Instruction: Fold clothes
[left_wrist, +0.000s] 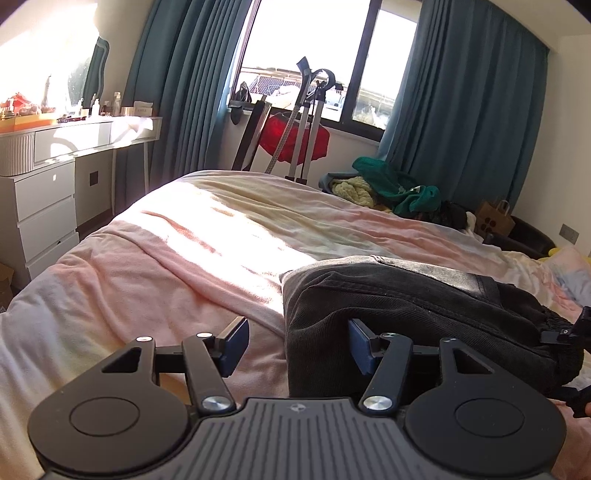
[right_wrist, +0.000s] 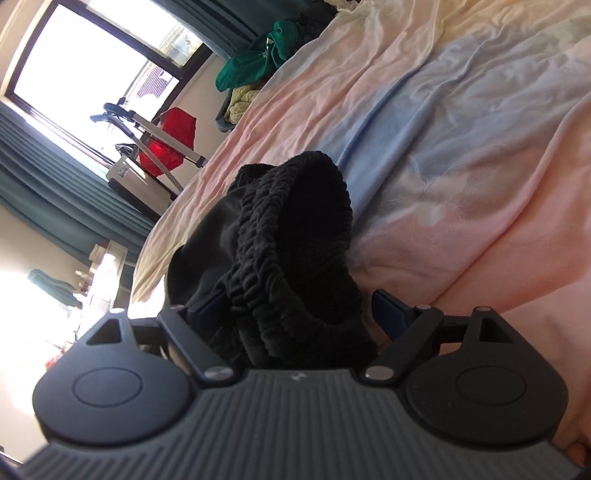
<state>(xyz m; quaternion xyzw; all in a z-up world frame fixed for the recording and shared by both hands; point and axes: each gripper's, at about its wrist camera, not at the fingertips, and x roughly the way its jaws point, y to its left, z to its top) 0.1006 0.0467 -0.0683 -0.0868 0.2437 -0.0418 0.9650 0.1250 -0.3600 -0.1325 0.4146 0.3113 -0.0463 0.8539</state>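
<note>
A folded black garment (left_wrist: 406, 314) with an elastic waistband lies on the pink bedspread (left_wrist: 166, 258). My left gripper (left_wrist: 295, 343) is open just above the bed, its right blue pad against the garment's near left edge. In the right wrist view the garment's gathered waistband (right_wrist: 291, 258) sits between the wide-open fingers of my right gripper (right_wrist: 299, 314), which is rolled on its side. The right gripper's tip also shows at the right edge of the left wrist view (left_wrist: 576, 328).
A pile of green and yellow clothes (left_wrist: 388, 188) lies at the bed's far right corner. A white dresser (left_wrist: 48, 192) stands left of the bed. A garment steamer stand (left_wrist: 303, 122) with a red item is by the window. A paper bag (left_wrist: 495, 218) is at right.
</note>
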